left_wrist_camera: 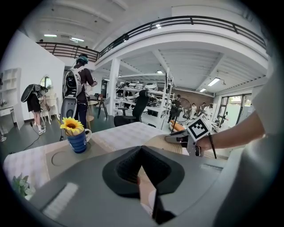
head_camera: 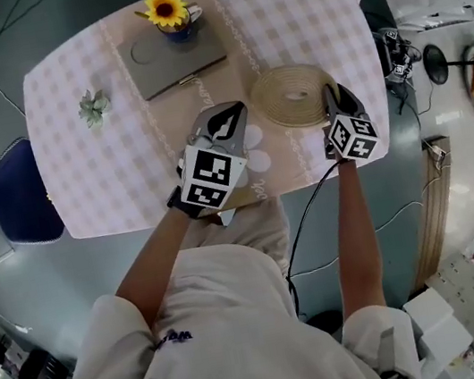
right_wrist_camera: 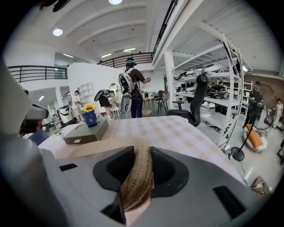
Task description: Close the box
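From the head view, the round woven box (head_camera: 293, 97) sits on the table (head_camera: 73, 86) toward the near edge, right of its middle. I have a gripper on either side of it, which I judge is how I square the top down onto it. Whether the top is fully seated I cannot tell from here. Both my forearms reach out over the near edge. My right gripper (head_camera: 332, 96) is at the box's right side. My left gripper (head_camera: 223, 123) is just beside its left side, and both slope forward and down. A flat grey case (head_camera: 174, 63) with a sunflower mug (head_camera: 176, 22) on it lies toward the far edge, well apart from my work. A small plant sprig (head_camera: 93, 107) lies toward the left edge.

In the left gripper view, my jaws meet at their tips with nothing between them, and only pale cloth shows through the gap behind. I think this closed gripper is here to steady or nudge. The box and my right gripper lie just past it to the right.

In the right gripper view, the woven rim (right_wrist_camera: 140, 173) stands between my jaws and fills the gap from pad to pad, so I read it as clamped. The grip lets me guide that edge. The grey case lies beyond, toward the far left corner.
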Demonstrator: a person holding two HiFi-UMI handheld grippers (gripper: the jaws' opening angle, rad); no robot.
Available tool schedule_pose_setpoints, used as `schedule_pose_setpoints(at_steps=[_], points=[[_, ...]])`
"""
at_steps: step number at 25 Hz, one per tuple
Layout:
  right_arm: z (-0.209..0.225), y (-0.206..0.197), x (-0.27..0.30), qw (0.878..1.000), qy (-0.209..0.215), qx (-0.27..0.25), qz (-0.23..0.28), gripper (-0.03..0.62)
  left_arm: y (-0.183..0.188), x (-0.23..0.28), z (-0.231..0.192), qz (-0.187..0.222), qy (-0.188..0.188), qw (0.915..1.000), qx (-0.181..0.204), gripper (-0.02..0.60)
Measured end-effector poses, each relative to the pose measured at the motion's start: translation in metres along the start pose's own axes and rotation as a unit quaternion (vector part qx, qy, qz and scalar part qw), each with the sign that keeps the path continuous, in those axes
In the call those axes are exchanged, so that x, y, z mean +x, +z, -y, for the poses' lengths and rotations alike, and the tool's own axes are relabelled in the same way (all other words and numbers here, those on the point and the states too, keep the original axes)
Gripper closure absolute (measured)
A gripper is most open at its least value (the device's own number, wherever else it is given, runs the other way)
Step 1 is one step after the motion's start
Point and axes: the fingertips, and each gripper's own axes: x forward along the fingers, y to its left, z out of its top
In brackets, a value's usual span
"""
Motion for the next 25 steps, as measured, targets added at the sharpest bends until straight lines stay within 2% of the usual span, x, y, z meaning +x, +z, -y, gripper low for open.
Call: schedule_pose_setpoints(at_steps=[12,16,20,25], points=[[0.008,-0.009,0.009,1.000,0.001,0.008,-0.008,0.470,-0.010,-0.010,-0.012,0.001,0.020,0.9996,-0.023,0.580],[0.010,-0.013,0.009,1.000,-0.003,0.008,-0.010,0.464,-0.014,-0.018,-0.032,0.002,0.043,0.9980,-0.046,0.580],[0.011,-0.014,0.010,1.000,-0.012,-0.007,-0.013,0.457,-0.013,-0.029,-0.049,0.012,0.067,0.9970,-0.038,0.580],[0.013,-0.016,0.012,1.000,-0.011,0.000,-0.016,0.451,-0.016,-0.034,-0.056,0.014,0.073,0.9959,-0.052,0.580]])
